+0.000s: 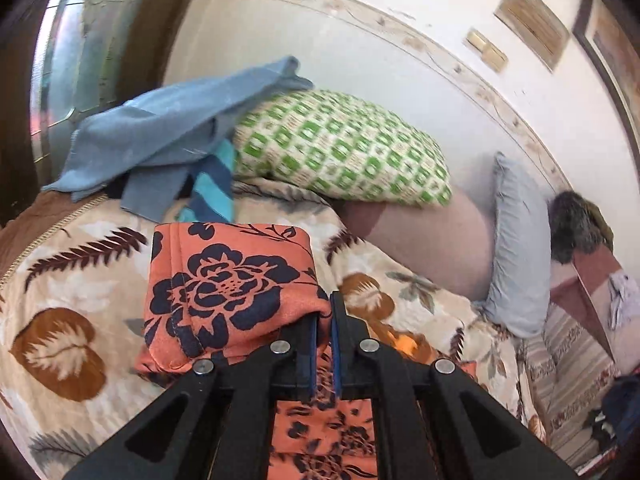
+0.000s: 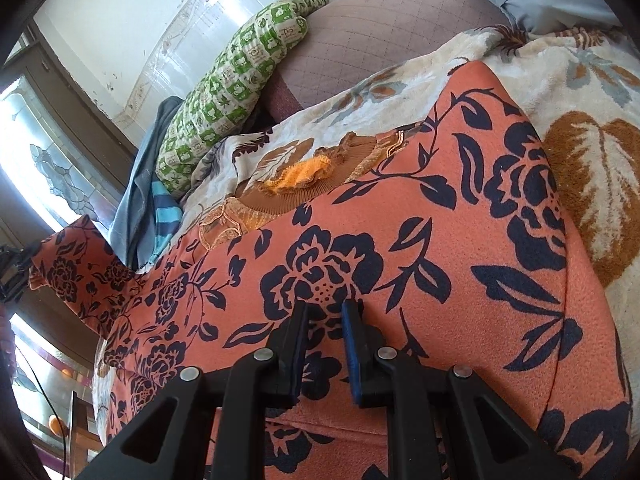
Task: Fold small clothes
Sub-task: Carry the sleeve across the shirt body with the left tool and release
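We find the left tool (image 1: 324,312) clamped on the orange, navy-flowered fabric garment (image 1: 228,280), lifted over the leaf-patterned bed blanket (image 1: 72,280); right tool (image 2: 325,316) pinches the garment too (green pillow (image 1: 340,152) at twelve o'clock).

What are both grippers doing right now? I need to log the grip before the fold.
Left gripper: shut on the orange floral garment.
Right gripper: nearly closed over the same garment; a grip cannot be told.
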The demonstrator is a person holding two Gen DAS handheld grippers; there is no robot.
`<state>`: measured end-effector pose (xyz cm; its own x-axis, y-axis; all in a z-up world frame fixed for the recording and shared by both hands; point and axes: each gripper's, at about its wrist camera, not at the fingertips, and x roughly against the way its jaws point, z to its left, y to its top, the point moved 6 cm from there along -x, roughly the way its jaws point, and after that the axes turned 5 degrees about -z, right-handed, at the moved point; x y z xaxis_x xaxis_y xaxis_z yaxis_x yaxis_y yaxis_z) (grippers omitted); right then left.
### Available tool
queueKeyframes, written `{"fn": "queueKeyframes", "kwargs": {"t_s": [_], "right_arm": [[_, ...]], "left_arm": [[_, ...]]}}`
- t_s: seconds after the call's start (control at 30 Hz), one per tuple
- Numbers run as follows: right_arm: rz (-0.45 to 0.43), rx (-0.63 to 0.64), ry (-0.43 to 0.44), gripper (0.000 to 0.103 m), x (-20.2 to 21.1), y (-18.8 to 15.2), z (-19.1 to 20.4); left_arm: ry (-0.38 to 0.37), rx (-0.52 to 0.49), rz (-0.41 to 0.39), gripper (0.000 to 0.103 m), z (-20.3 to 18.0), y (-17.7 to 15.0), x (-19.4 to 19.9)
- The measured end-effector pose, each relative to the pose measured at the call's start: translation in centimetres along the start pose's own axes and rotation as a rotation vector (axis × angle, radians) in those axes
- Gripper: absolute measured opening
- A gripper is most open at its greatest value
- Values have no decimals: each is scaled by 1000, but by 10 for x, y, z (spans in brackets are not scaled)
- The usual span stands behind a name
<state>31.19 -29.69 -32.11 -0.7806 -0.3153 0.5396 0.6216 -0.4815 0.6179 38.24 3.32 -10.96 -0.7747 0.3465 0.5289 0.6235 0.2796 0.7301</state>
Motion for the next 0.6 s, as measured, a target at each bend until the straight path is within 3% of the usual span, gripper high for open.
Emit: {"fn": "queueKeyframes", "kwargs": {"t_s": [0.2, 0.4, 0.43, 0.5, 0.57, 0.6], "right_arm": [[-13, -50, 56, 19, 3, 2, -5], [-38, -115, 123, 19, 7, 4, -12], [-41, -121, 130, 19, 7, 5, -12], [-45, -132, 143, 19, 9, 5, -13], [-47, -140, 152, 19, 9, 5, -14], [-48, -142, 154, 19, 10, 5, -14]], "left_arm": [[-97, -51, 166, 5, -92, -76, -59], [-101, -118, 353, 9, -143, -154, -107], [-84, -157, 379, 13, -147, -163, -110], [-56, -238, 413, 42, -156, -173, -110], [-46, -271, 387, 64, -160, -170, -102], [-48, -270, 358, 67, -161, -165, -95]]}}
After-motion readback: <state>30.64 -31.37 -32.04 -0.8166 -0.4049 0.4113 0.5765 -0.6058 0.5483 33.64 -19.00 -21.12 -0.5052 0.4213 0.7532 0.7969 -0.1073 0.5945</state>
